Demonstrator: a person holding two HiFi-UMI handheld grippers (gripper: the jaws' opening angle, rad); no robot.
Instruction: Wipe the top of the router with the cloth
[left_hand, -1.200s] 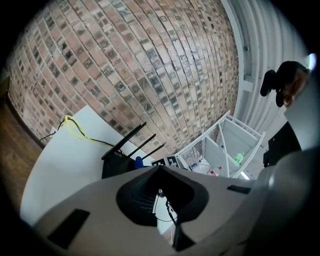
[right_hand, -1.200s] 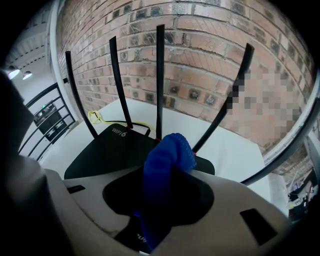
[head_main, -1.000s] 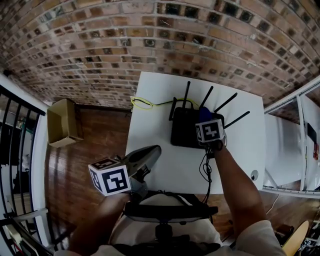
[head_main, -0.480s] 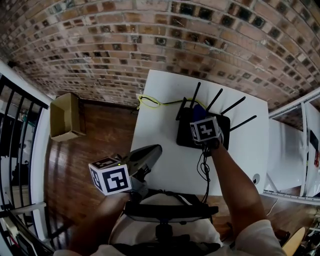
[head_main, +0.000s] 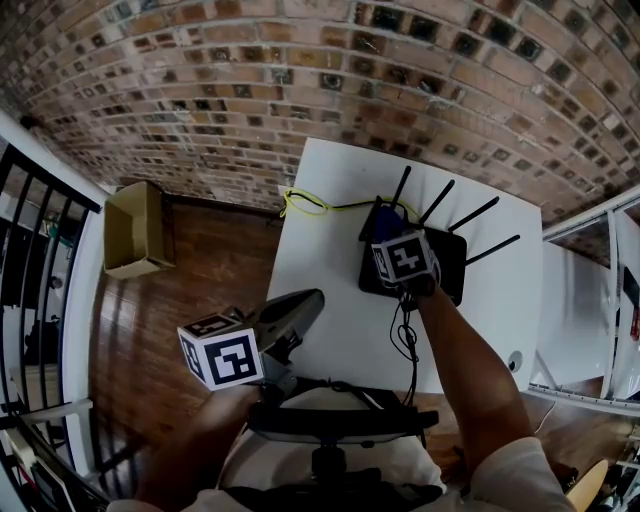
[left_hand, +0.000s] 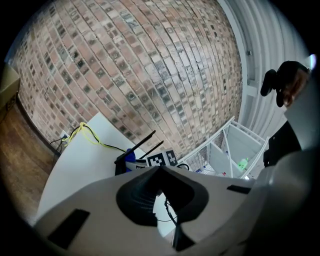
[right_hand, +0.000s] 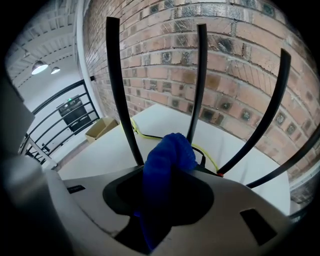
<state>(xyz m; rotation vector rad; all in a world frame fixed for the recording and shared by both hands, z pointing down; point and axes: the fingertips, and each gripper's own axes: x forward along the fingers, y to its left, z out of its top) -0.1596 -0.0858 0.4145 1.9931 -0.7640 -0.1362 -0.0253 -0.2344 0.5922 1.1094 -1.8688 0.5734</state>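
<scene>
Evidently the wipe is advanced: the crumpled blue cloth (right_hand: 167, 160), clamped in the right gripper (head_main: 393, 228), is now shifted toward nine o'clock across the black antennaed router (head_main: 448, 262), while the closed, empty left gripper (head_main: 308, 302) is held aside.

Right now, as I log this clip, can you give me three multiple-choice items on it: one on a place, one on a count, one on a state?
1. Where does the router stand?
A. On the white table, at the end nearest the brick wall
B. On the wooden floor
C. Inside the cardboard box

2. How many antennas stick up from the router?
A. Two
B. Four
C. Six

3. What is the state of the right gripper?
A. Open and empty
B. Shut on the blue cloth
C. Shut on a yellow cable

Answers:
1 A: the head view shows the black box on the white tabletop by the bricks.
2 B: four black rods fan out from its far edge.
3 B: the right gripper view shows the cloth pinched between the jaws.
</scene>
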